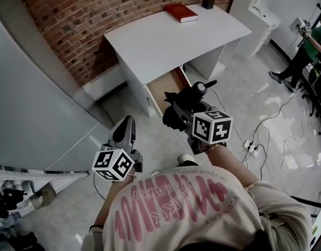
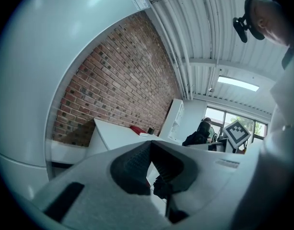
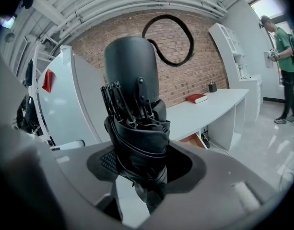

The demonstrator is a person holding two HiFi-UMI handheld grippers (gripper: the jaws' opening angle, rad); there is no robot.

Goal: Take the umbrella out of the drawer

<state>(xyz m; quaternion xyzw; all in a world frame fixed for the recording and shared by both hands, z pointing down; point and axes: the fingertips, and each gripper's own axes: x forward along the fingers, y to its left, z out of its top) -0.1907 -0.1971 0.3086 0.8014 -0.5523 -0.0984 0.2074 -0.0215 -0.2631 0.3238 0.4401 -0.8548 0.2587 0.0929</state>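
Head view: umbrella [image 1: 194, 94] clear of the drawer, clamped in the right tool [image 1: 177, 114]

At lower centre, the right tool is clenched on the folded black umbrella and holds it in the air above the floor, handle end pointing away. Left of it, the left tool [image 1: 130, 120] has its jaws closed together on nothing. Beyond them the drawer [image 1: 168, 87] stands open beneath the white bench [image 1: 165, 41]. A red book [image 1: 181, 12] lies near the bench's far edge. A person [image 1: 307, 41] stands at upper right.

Readable print: shirt [image 1: 202, 213] only.
Pink lettering, seen upside down; "SCENERY" and "WORLD" legible, the rest unclear.
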